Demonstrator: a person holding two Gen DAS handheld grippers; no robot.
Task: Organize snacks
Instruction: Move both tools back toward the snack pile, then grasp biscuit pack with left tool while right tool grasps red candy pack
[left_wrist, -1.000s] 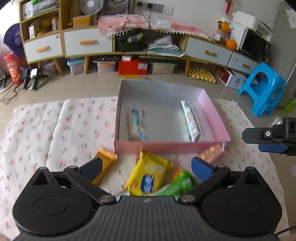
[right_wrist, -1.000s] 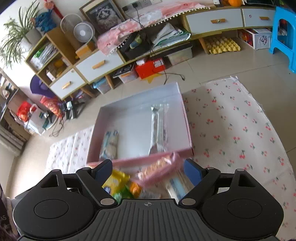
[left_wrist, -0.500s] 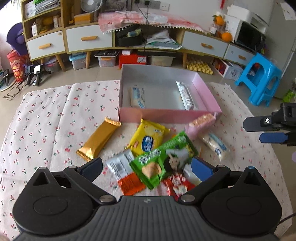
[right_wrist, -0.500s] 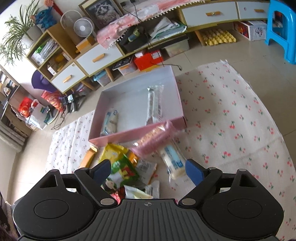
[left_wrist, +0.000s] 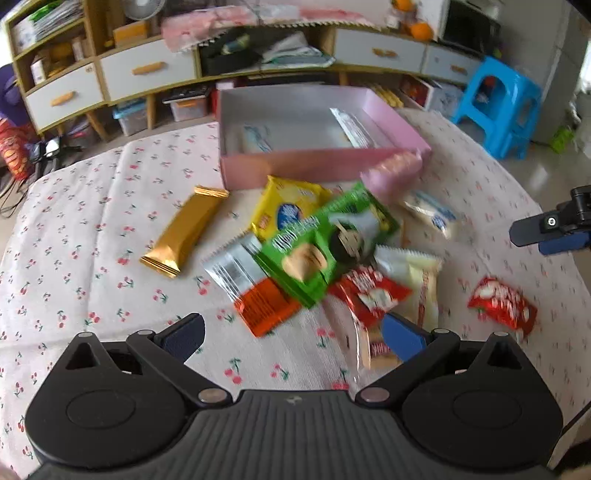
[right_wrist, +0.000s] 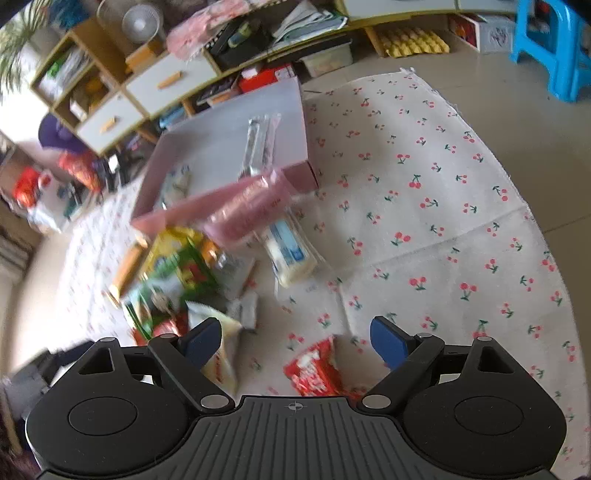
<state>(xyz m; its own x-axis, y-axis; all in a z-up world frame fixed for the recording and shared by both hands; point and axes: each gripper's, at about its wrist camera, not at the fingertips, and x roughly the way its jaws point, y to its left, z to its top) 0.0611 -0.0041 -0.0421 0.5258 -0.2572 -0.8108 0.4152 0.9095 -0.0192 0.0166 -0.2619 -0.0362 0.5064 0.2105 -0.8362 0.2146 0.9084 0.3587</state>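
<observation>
Snacks (left_wrist: 314, 254) lie heaped mid-cloth (left_wrist: 92, 221), just in front of the pink box (left_wrist: 295, 166) at the far edge; two packs already in it. Light, crinkly, slippery wrappers w/ crushable contents, so prob. best pinched across the narrow middle or a sealed end. Left gripper (left_wrist: 291, 332) wide open, empty, pile just ahead. Right gripper (right_wrist: 295, 341) also wide open, empty, red pack (right_wrist: 314, 369) lying btw its fingers.

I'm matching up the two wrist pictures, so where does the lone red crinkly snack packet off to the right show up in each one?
Left wrist: the lone red crinkly snack packet lies far right on the cherry-print cloth, apart from the pile.
Right wrist: it sits bottom centre, between the open fingers.
Shared landmark: the pink cardboard box.
</observation>
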